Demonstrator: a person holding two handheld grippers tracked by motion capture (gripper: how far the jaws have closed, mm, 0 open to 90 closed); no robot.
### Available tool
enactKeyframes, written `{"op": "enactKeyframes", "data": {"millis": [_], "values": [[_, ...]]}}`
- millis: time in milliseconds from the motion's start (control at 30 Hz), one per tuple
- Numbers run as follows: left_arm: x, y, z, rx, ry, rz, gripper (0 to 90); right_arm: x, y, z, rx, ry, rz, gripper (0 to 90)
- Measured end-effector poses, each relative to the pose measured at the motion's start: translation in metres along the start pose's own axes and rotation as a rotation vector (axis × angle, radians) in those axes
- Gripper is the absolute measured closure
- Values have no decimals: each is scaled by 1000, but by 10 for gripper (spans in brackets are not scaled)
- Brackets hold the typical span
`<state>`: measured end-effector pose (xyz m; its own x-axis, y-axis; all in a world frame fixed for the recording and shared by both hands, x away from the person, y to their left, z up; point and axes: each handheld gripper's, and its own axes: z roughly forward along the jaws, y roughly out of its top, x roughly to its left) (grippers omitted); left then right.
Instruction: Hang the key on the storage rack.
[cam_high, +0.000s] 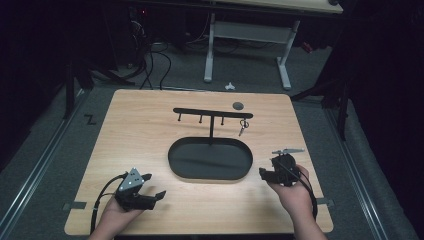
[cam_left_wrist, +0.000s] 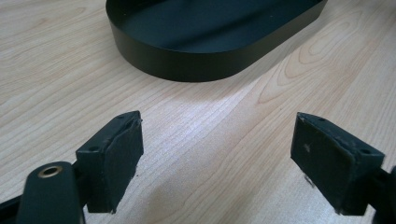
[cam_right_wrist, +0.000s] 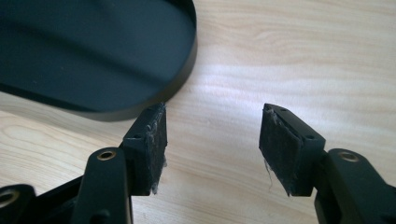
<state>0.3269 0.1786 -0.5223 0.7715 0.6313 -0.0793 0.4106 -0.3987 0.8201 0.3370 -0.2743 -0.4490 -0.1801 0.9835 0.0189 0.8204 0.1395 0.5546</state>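
Wood table bare around your open left gripper and open right gripper; black tray between them.

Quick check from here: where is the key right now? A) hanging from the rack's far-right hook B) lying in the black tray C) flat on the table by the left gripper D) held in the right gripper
A: the key hangs from the rack, at its right end.
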Motion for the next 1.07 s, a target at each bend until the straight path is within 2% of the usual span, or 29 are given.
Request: {"op": "enactKeyframes", "data": {"millis": [167,333,433,600,633,733,833,1067], "values": [[0,0,1,3,4,3,174,3,-30,10,-73,-18,2,397],[0,0,2,9,4,6,174,11,-56,16,-157,-31,-20,384],[-1,0,2,11,6,9,174,15,-68,21,-168,-22,-31,371],[-2,0,2,9,18,12,174,20,-87,30,-224,-55,-72,336],[-2,0,1,1,21,11,173,20,-90,31,-226,-45,-69,334],[-3,1,-1,-21,34,9,174,21,-96,31,-224,-57,-102,315],[-2,0,0,-19,35,10,174,20,-98,30,-232,-53,-84,316],[-2,0,0,-14,30,11,174,19,-96,29,-249,-57,-87,308]]}}
